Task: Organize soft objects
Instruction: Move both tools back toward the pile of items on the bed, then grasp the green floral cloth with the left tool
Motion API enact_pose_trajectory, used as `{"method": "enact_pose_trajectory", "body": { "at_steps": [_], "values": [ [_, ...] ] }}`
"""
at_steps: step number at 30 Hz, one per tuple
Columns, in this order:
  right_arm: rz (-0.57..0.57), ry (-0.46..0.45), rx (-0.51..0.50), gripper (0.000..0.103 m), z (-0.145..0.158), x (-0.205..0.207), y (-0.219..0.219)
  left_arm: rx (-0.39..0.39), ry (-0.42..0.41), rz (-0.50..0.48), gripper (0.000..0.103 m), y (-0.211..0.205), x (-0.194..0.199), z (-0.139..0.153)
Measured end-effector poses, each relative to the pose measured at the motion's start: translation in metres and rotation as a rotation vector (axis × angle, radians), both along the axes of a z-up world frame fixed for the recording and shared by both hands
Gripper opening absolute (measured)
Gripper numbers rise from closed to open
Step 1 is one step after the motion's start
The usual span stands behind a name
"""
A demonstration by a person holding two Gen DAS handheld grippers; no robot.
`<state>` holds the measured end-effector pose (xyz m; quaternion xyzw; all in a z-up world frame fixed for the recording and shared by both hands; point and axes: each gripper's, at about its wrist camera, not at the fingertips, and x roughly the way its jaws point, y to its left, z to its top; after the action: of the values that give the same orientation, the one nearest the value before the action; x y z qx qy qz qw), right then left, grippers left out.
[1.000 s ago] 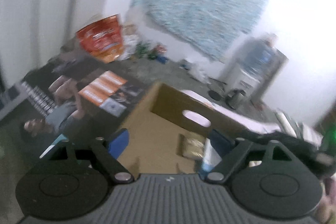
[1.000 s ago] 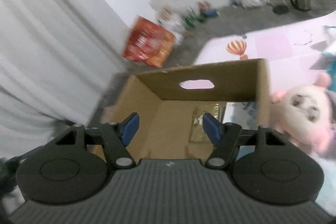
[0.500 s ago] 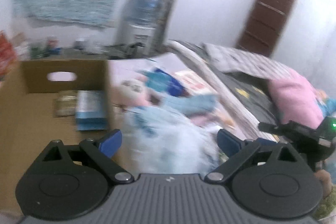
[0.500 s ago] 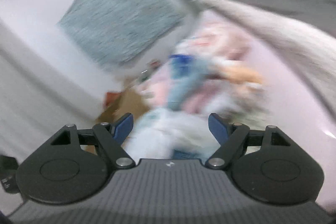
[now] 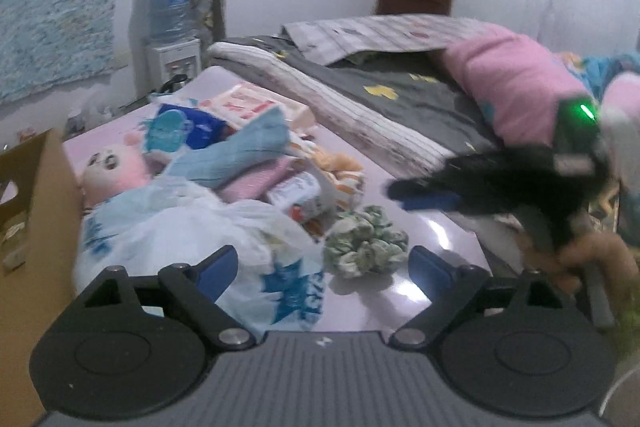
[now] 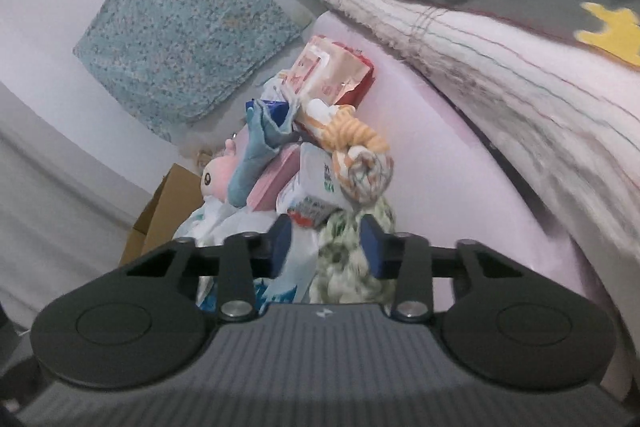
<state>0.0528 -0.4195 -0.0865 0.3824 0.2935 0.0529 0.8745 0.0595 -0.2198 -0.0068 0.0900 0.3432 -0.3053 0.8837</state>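
A pile of soft things lies on the pink bed sheet (image 5: pixel 436 227): a pink-and-white plush doll (image 5: pixel 110 169), a blue cloth (image 5: pixel 240 155), a white plastic bag (image 5: pixel 224 239), an orange knitted toy (image 5: pixel 340 167) and a green-and-white scrunchie (image 5: pixel 366 245). My left gripper (image 5: pixel 324 265) is open above the bag and scrunchie. My right gripper (image 6: pixel 326 245) is open, its jaws partly closed around the scrunchie (image 6: pixel 344 259) without pinching it. The right gripper also shows in the left wrist view (image 5: pixel 424 197), blurred, at the right.
A cardboard box (image 5: pixel 36 211) stands at the left of the pile. Snack packs (image 5: pixel 256 105) and a small carton (image 6: pixel 316 193) lie among the soft things. A grey quilt (image 5: pixel 400 95) and pink pillow (image 5: pixel 516 83) lie behind. A water dispenser (image 5: pixel 172 39) stands by the wall.
Both grippers swung from over the cardboard box to the pile on the bed. The right gripper has dropped low onto the scrunchie and its jaws have narrowed.
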Motion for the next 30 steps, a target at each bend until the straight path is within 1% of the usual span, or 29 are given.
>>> {"method": "enact_pose_trajectory", "body": {
  "at_steps": [1, 2, 4, 6, 8, 9, 11, 14, 19, 23, 30],
  "values": [
    [0.011, 0.009, -0.017, 0.023, -0.002, 0.011, 0.000, 0.010, 0.001, -0.010, 0.089, -0.006, 0.000, -0.003],
    [0.018, 0.021, -0.045, 0.023, -0.003, 0.020, 0.001, 0.020, 0.007, -0.022, 0.088, -0.012, 0.000, -0.006],
    [0.042, 0.051, -0.124, 0.021, -0.007, 0.034, 0.006, 0.034, 0.027, -0.047, 0.084, -0.023, 0.000, -0.014],
    [0.078, 0.089, -0.156, 0.020, -0.015, 0.041, 0.009, 0.044, 0.043, -0.065, 0.080, -0.030, 0.000, -0.019],
    [0.127, 0.122, -0.149, 0.017, -0.025, 0.042, 0.013, 0.059, 0.054, -0.080, 0.078, -0.036, 0.000, -0.026],
    [0.151, 0.128, -0.145, 0.016, -0.028, 0.040, 0.015, 0.066, 0.060, -0.084, 0.077, -0.038, 0.000, -0.029],
    [0.195, 0.128, -0.136, 0.015, -0.032, 0.032, 0.021, 0.072, 0.075, -0.092, 0.073, -0.040, 0.000, -0.035],
    [0.244, 0.136, -0.102, 0.015, -0.037, 0.017, 0.027, 0.081, 0.100, -0.099, 0.073, -0.041, 0.001, -0.043],
    [0.277, 0.152, -0.023, 0.015, -0.042, -0.005, 0.029, 0.107, 0.132, -0.128, 0.073, -0.043, 0.000, -0.056],
    [0.291, 0.162, 0.040, 0.015, -0.046, -0.013, 0.028, 0.140, 0.162, -0.147, 0.075, -0.051, 0.002, -0.067],
    [0.294, 0.170, 0.064, 0.015, -0.048, -0.015, 0.024, 0.195, 0.159, -0.158, 0.074, -0.068, 0.008, -0.081]
  ]
}}
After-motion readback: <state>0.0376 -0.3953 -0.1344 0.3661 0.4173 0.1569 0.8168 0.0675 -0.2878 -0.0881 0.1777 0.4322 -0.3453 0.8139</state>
